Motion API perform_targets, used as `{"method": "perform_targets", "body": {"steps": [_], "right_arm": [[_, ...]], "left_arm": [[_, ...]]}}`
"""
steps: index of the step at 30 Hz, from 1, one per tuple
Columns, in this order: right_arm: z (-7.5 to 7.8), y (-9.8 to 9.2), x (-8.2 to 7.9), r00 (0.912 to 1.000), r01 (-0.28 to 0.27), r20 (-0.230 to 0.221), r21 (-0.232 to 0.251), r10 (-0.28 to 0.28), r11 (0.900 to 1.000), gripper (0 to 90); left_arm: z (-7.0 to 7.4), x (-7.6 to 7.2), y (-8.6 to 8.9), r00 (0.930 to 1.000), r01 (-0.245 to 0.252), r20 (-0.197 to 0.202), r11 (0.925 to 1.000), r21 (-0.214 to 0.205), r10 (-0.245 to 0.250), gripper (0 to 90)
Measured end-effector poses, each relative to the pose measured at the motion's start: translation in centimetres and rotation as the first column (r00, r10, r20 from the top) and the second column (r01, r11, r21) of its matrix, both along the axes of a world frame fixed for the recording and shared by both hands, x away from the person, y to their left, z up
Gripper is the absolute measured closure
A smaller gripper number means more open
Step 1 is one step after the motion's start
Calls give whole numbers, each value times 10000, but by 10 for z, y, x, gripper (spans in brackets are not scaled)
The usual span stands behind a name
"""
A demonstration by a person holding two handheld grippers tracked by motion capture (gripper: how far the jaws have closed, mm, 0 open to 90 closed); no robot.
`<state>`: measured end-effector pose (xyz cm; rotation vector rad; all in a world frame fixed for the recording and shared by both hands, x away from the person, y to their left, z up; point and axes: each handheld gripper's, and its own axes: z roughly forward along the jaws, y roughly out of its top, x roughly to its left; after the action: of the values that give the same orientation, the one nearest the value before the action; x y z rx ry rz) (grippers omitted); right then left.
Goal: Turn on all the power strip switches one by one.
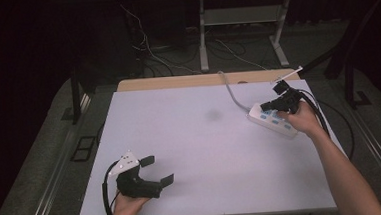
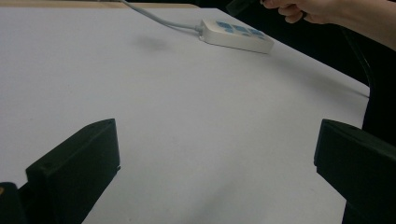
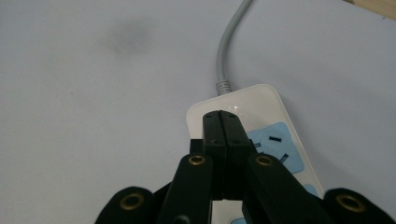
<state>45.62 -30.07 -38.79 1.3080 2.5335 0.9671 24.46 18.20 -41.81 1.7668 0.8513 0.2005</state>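
Observation:
A white power strip with blue sockets lies at the right of the white table; its grey cable runs toward the far edge. My right gripper hovers over the strip's cable end, jaws pressed together with nothing between them. In the right gripper view the shut fingertips hang over the strip near its switch end, beside a blue socket. My left gripper rests near the front left edge, jaws wide apart and empty. The left gripper view has the strip far off.
A faint dark smudge marks the table's middle. Beyond the far edge runs a wooden strip, with desk legs and loose cables on the floor behind. A black cable trails from the right gripper off the table's right side.

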Motion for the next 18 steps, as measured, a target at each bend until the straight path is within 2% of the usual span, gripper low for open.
{"method": "perform_targets", "body": {"steps": [9, 18], "right_arm": [[-10, 3, 4, 9999, -15, -138, -128, 13, 9999, 900], [-17, 4, 4, 9987, -102, -500, -491, 77, 9987, 900]], "left_arm": [[0, 0, 1, 10000, -27, 16, 10000, -12, 27, 0], [0, 0, 1, 10000, -12, 20, 10000, -10, 12, 0]]}}
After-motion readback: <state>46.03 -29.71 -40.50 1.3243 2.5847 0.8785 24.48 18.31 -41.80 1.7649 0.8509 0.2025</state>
